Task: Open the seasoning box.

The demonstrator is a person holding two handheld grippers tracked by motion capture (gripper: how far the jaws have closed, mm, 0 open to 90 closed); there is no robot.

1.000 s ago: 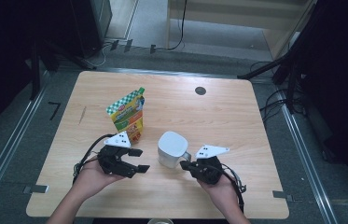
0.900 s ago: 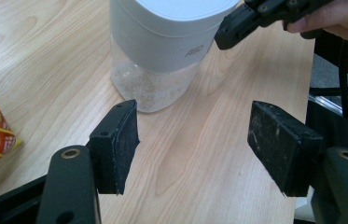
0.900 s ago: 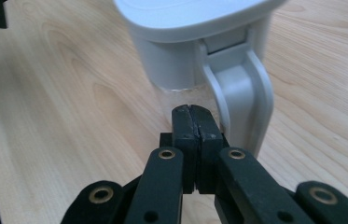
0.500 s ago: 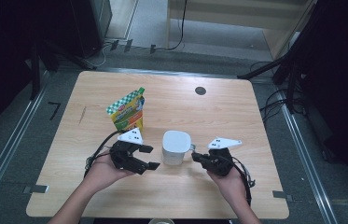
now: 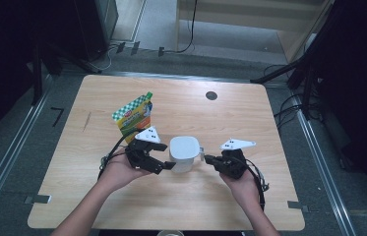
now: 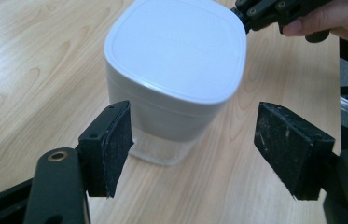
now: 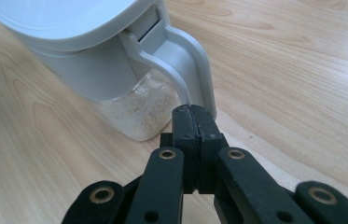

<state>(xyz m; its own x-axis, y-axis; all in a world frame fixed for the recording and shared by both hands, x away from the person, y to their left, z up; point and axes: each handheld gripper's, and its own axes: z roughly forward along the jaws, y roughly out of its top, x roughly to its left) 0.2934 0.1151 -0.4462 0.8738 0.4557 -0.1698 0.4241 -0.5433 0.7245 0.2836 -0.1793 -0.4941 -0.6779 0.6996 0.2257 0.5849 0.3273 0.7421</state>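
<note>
A white lidded container (image 5: 185,153) with a clear lower body and a side handle (image 7: 188,65) stands mid-table. My left gripper (image 5: 165,161) is open at its left side. In the left gripper view the container (image 6: 176,70) sits just ahead of the two spread pads (image 6: 111,149), not between them. My right gripper (image 5: 208,159) is shut with nothing in it. Its closed tip (image 7: 192,119) rests at the foot of the handle; I cannot tell whether it touches. The right gripper's tip (image 6: 265,9) also shows beyond the lid in the left gripper view.
A green and orange snack pouch (image 5: 134,115) stands upright just behind the left gripper. A small black round disc (image 5: 211,95) lies toward the far edge of the wooden table (image 5: 269,123). Cables trail from both grippers toward the near edge.
Both hands have moved forward and inward to the container. The left gripper has come right up to its left side; the right gripper's tip has reached the handle.
</note>
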